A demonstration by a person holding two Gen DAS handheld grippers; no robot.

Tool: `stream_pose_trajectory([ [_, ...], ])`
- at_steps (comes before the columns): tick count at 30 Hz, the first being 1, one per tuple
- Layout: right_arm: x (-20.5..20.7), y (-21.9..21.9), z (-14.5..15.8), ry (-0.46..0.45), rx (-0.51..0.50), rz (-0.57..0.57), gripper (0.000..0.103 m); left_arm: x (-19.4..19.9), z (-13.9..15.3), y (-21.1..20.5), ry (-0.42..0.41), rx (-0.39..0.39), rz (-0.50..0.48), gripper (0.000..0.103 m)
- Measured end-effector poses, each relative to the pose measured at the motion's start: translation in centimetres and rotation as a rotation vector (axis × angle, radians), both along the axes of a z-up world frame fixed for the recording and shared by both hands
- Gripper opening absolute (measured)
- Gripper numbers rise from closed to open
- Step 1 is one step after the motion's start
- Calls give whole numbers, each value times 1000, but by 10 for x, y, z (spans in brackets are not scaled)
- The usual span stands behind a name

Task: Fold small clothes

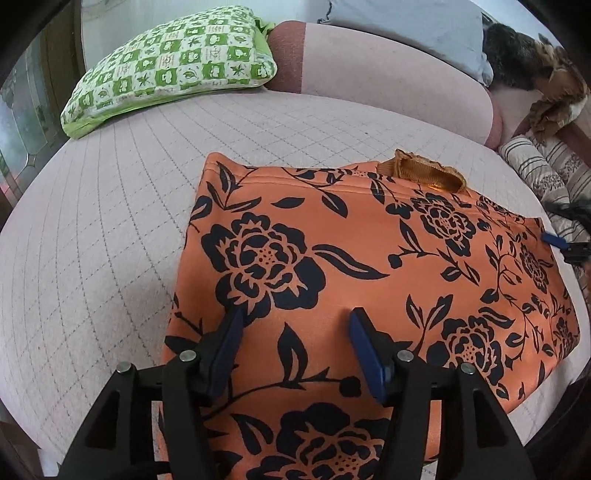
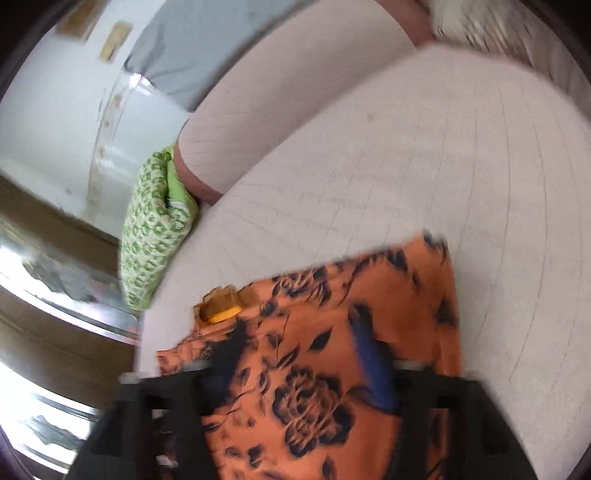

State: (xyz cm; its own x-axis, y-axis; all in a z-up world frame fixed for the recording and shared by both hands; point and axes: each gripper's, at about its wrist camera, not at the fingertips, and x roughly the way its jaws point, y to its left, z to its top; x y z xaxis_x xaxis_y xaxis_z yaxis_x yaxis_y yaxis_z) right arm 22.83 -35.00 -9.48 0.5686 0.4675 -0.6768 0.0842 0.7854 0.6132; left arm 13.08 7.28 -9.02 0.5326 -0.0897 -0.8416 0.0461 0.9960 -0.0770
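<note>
Left hand-held gripper (image 1: 295, 325) sits over the near part of the orange floral garment (image 1: 369, 266), jaws apart, blue pads (image 1: 364, 354) spread with nothing pinched between them; cloth lies flat under the gap. Right hand-held gripper (image 2: 295, 347) also has its jaws spread wide above the same garment (image 2: 332, 350); that view is motion-blurred, but no fabric is caught between its fingers (image 2: 373, 369). In the left wrist view a blue fingertip of the right hand-held gripper pokes in at the garment's right edge. Garment is folded into a rough rectangle, lying flat on the bed (image 1: 110, 221), which has a pale pink quilted cover with a grid stitch. Small orange ribbed piece (image 1: 421, 173), maybe a cuff or collar, sticks out from the garment's far edge. Green-and-white checked pillow (image 1: 170, 70) rests at the far left of the bed, against a pink bolster-like roll (image 1: 369, 70) that runs along the back. Grey pillow (image 1: 406, 29) on top of that roll. Striped fabric (image 1: 543, 170) bunched at the right edge of the bed.
</note>
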Motion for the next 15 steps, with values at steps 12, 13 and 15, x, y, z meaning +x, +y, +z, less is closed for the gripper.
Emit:
stream_pose_trajectory([
  [12, 0, -26, -33, 70, 63, -118, 81, -6, 0, 0, -8, -10, -13, 64],
  [13, -6, -28, -27, 67, 81, -143, 80, -6, 1, 2, -5, -15, -15, 64],
  [15, -26, -23, -8, 37, 70, -150, 80, -8, 3, 4, 0, -23, 1, 64],
])
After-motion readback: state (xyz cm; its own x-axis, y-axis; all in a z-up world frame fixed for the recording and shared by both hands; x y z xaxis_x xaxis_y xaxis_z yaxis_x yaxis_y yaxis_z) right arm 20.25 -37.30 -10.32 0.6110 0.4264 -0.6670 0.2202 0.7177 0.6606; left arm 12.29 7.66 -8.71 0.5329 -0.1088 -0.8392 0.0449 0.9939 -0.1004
